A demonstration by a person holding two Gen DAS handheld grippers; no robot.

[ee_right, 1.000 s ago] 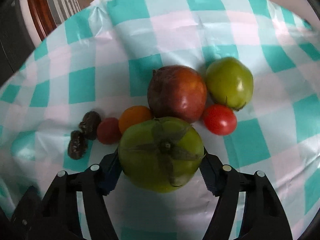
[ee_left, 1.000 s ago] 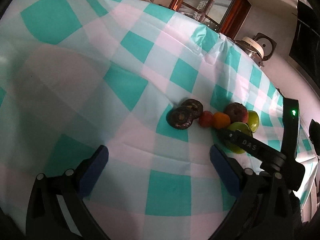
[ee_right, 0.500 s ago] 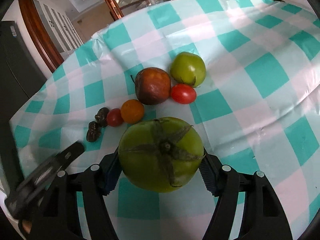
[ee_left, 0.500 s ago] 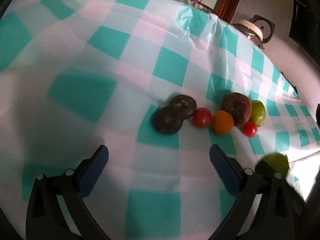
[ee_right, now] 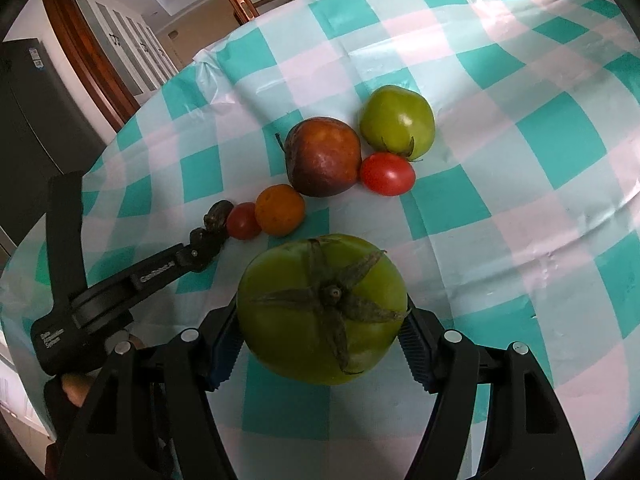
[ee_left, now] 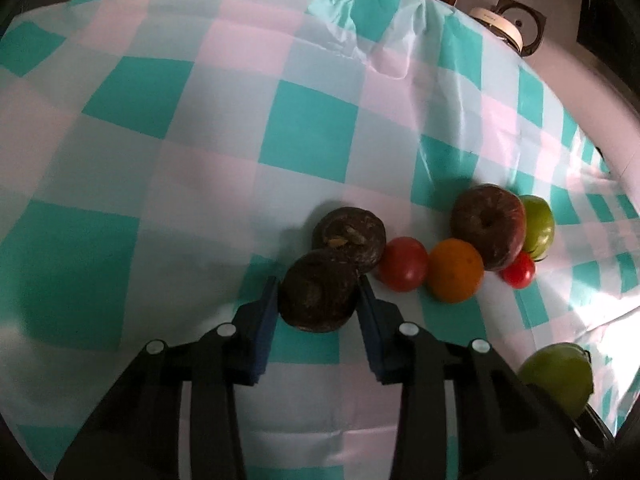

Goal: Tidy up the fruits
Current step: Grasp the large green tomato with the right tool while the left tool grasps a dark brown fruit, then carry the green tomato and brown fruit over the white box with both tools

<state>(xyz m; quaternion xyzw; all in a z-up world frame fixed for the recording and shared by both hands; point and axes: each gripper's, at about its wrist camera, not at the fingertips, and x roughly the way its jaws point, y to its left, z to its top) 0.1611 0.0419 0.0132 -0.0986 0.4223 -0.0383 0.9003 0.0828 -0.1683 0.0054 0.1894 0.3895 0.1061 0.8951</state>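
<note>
My left gripper (ee_left: pixel 319 294) is shut on a dark wrinkled fruit (ee_left: pixel 318 296) resting on the checked tablecloth (ee_left: pixel 160 160). A second dark fruit (ee_left: pixel 349 236) touches it behind. To the right lie a red tomato (ee_left: pixel 402 264), an orange fruit (ee_left: pixel 456 270), a dark red apple (ee_left: pixel 488 226), a small red tomato (ee_left: pixel 519 271) and a green tomato (ee_left: pixel 538 226). My right gripper (ee_right: pixel 322 312) is shut on a large green tomato (ee_right: pixel 324 308), held above the cloth in front of the row. The left gripper shows in the right wrist view (ee_right: pixel 206 244).
A kettle (ee_left: pixel 506 26) stands past the table's far right corner. Wooden glass doors (ee_right: pixel 100 52) and a dark cabinet (ee_right: pixel 36 120) stand beyond the table's far edge. The cloth hangs over the right edge (ee_left: pixel 600 320).
My left gripper moved forward to the near dark fruit and closed on it. My right gripper pulled back and up from the row with the large green tomato.
</note>
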